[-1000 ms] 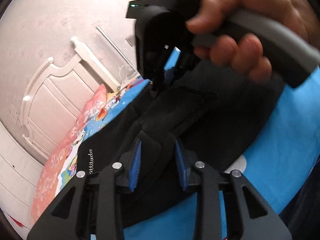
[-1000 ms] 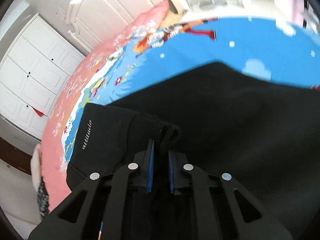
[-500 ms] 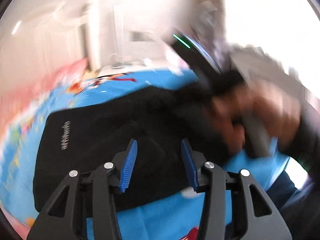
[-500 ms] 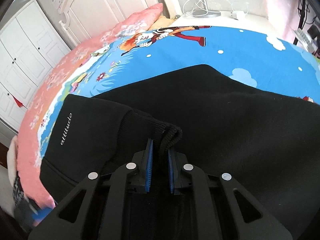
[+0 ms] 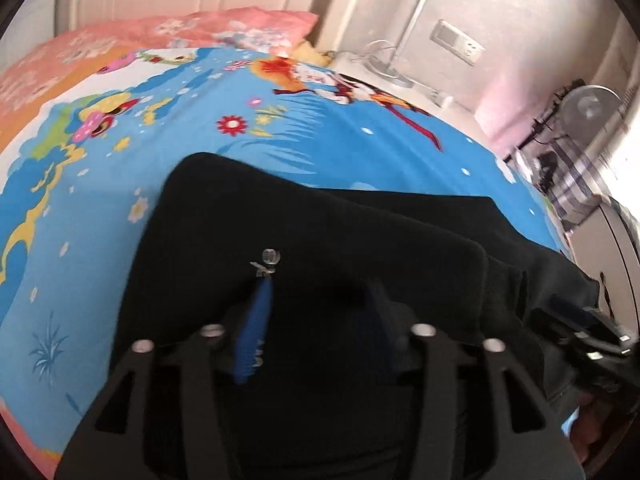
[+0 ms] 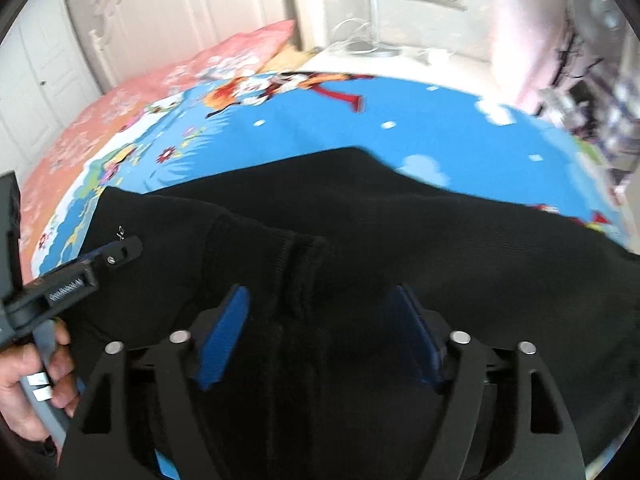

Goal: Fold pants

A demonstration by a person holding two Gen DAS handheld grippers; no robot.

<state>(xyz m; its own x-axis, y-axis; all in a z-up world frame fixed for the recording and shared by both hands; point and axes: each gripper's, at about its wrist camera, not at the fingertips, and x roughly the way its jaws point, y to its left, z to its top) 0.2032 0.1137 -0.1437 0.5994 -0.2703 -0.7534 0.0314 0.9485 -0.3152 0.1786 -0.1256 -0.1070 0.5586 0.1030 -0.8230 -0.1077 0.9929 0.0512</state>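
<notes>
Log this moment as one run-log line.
stage: fold laid, releasing | left claw: opening, nothing gripped | right claw: opening, ribbed cuff between, pads clear | black pants: folded flat on blue cartoon bedsheet

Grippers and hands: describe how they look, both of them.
Both the left gripper and right gripper have matte black angular fingers with silver pivot bolts and ribbed blue pads. The left hand grips a grey handle.
</notes>
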